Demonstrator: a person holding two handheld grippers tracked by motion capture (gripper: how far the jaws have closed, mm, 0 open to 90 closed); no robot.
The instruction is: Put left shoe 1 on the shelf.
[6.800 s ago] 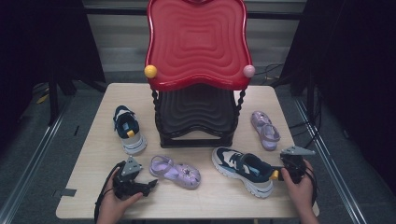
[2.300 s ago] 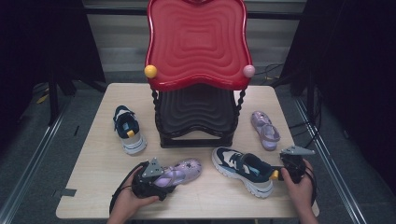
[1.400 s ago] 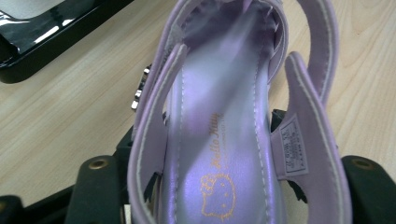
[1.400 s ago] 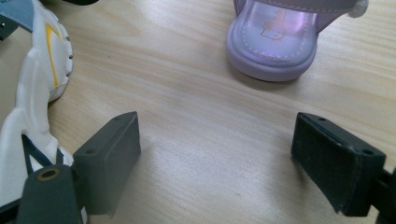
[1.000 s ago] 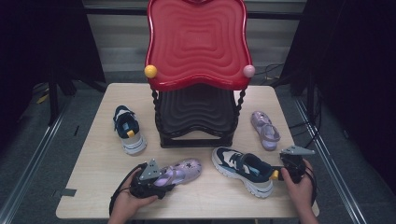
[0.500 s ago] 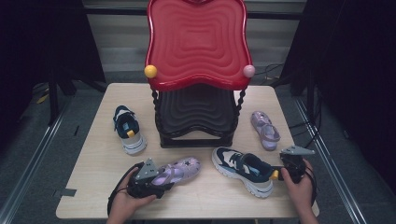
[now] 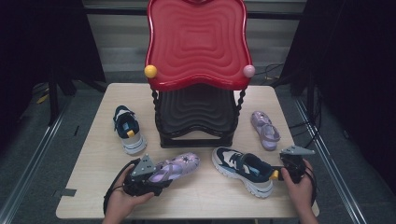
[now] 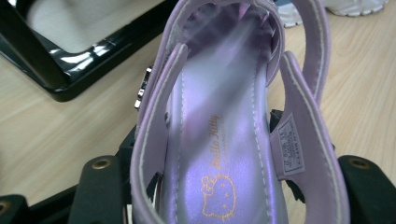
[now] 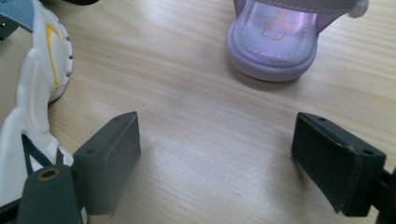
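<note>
My left gripper (image 7: 155,180) is shut on the heel of a purple sandal (image 7: 180,165), held just above the table near its front edge. In the left gripper view the sandal (image 8: 224,140) sits between the two black jaws, which press its sides, with its toe pointing away. My right gripper (image 7: 286,173) rests at the front right, open, next to the heel of a navy and white sneaker (image 7: 243,169). In the right gripper view my gripper (image 9: 215,154) has bare wood between the jaws, the sneaker (image 9: 32,93) at the left and the second purple sandal (image 9: 273,42) ahead.
A red wavy-topped stand (image 7: 196,42) with a black lower shelf (image 7: 196,112) takes the middle of the wooden table (image 7: 93,154). Another navy sneaker (image 7: 127,128) lies left of it, and the second purple sandal (image 7: 265,128) lies to its right.
My left gripper took hold of the purple sandal several seconds ago and has since raised it slightly off the table. The right gripper has stayed put.
</note>
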